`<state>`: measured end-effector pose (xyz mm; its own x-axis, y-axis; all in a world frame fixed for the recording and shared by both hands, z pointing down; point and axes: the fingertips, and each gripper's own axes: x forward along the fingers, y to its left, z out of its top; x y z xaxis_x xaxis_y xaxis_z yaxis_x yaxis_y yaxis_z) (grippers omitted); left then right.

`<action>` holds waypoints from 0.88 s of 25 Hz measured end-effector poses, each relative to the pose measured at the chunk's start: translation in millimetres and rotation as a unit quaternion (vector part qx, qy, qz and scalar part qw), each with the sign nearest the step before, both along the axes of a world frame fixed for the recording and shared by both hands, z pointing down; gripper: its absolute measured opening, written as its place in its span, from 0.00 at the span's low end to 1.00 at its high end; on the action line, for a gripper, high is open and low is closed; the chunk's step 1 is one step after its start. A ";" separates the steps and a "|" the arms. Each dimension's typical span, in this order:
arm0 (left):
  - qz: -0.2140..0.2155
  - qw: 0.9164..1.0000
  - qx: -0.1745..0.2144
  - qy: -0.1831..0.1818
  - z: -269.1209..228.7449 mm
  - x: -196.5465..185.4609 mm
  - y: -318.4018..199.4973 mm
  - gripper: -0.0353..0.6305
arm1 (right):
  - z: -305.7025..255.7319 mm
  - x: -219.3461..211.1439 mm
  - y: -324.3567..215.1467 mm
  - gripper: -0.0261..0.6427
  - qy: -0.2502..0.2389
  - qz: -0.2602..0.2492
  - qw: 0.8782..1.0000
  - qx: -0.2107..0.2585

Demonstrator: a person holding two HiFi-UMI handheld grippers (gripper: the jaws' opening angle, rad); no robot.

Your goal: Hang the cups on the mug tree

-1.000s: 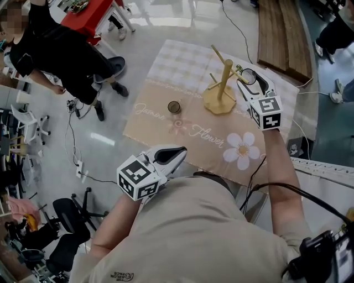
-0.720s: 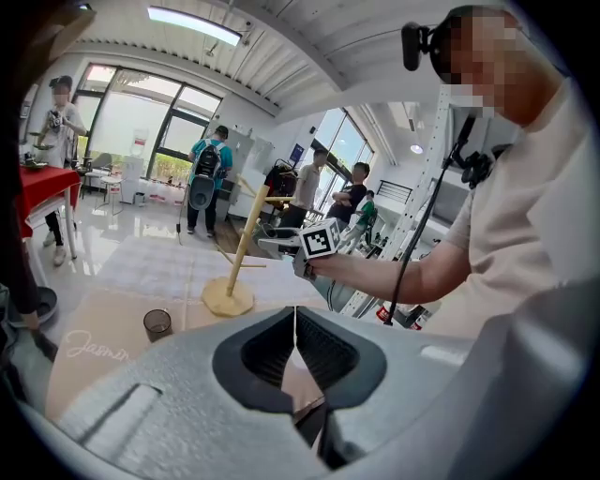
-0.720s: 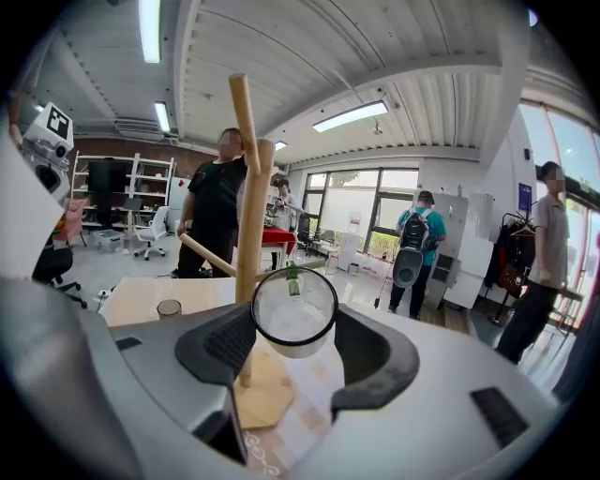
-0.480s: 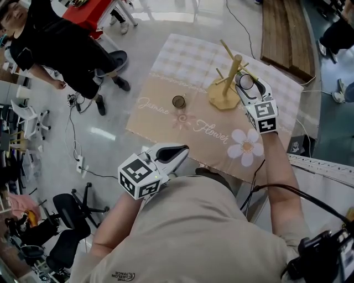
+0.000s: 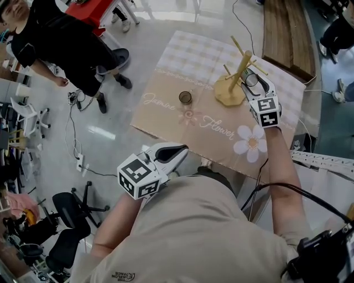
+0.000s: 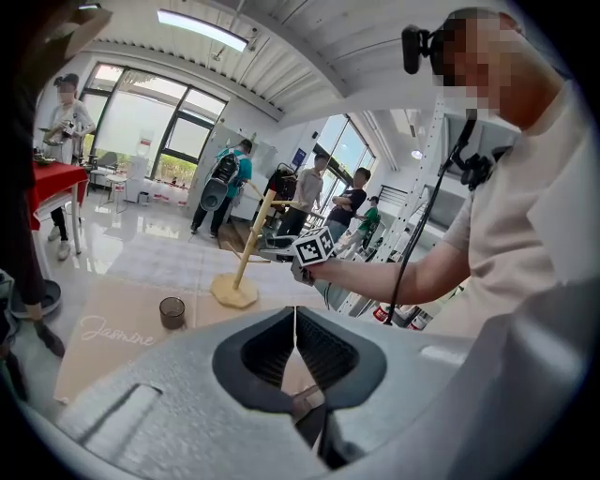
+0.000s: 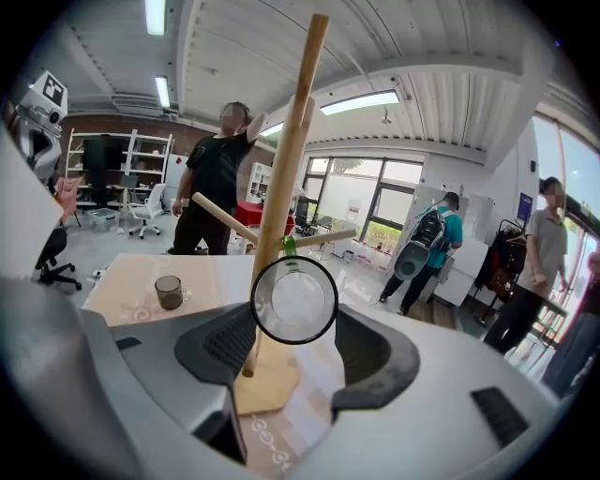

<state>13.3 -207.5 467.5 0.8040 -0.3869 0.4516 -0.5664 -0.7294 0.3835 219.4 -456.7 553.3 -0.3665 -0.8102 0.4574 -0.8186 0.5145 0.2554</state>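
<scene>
A wooden mug tree (image 5: 239,72) stands on its base at the far right of the flowered tablecloth (image 5: 166,119). My right gripper (image 5: 253,83) is right beside the pole, shut on a clear cup (image 7: 294,300) with a green handle (image 7: 287,246). The handle sits close to a peg (image 7: 323,238); whether it is on the peg I cannot tell. A dark cup (image 5: 185,98) stands alone mid-cloth, left of the tree, and shows as the dark cup (image 6: 172,312) in the left gripper view. My left gripper (image 5: 176,152) is held near my body, shut and empty, jaws meeting (image 6: 295,317).
A person in black (image 5: 61,44) stands on the floor beyond the table's left, near a red table (image 5: 91,14). Office chairs (image 5: 72,221) and cables (image 5: 74,146) lie at the left. Wooden boards (image 5: 282,33) lie behind the table. Several people stand further back.
My right gripper has carried the clear cup in closer against the tree's pole and pegs. The left gripper has stayed where it was.
</scene>
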 end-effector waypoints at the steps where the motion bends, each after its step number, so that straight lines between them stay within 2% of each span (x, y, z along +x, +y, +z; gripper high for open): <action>1: -0.001 1.000 0.001 0.000 -0.6 -4.1 2.2 0.07 | 0.3 1.1 0.3 0.44 0.001 0.006 1.000 -0.001; 8: 0.007 1.000 0.006 0.010 -5.1 -34.3 24.5 0.07 | -3.7 3.9 21.1 0.45 -0.003 0.051 0.999 -0.010; 13: 0.026 0.999 0.014 0.025 -7.2 -54.2 44.5 0.07 | -13.4 -13.3 66.7 0.43 -0.022 0.077 0.997 -0.015; 15: 0.038 0.999 0.018 0.029 -8.6 -60.8 54.8 0.07 | -18.0 -27.3 95.3 0.27 -0.044 0.083 0.995 -0.020; 18: 0.054 0.998 0.024 0.029 -11.7 -72.8 73.2 0.07 | -22.0 -56.2 148.6 0.13 -0.074 0.081 0.993 -0.039; 22: 0.069 0.997 0.019 0.039 -10.5 -92.4 95.4 0.07 | -26.8 -101.2 221.2 0.07 -0.106 0.070 0.989 -0.071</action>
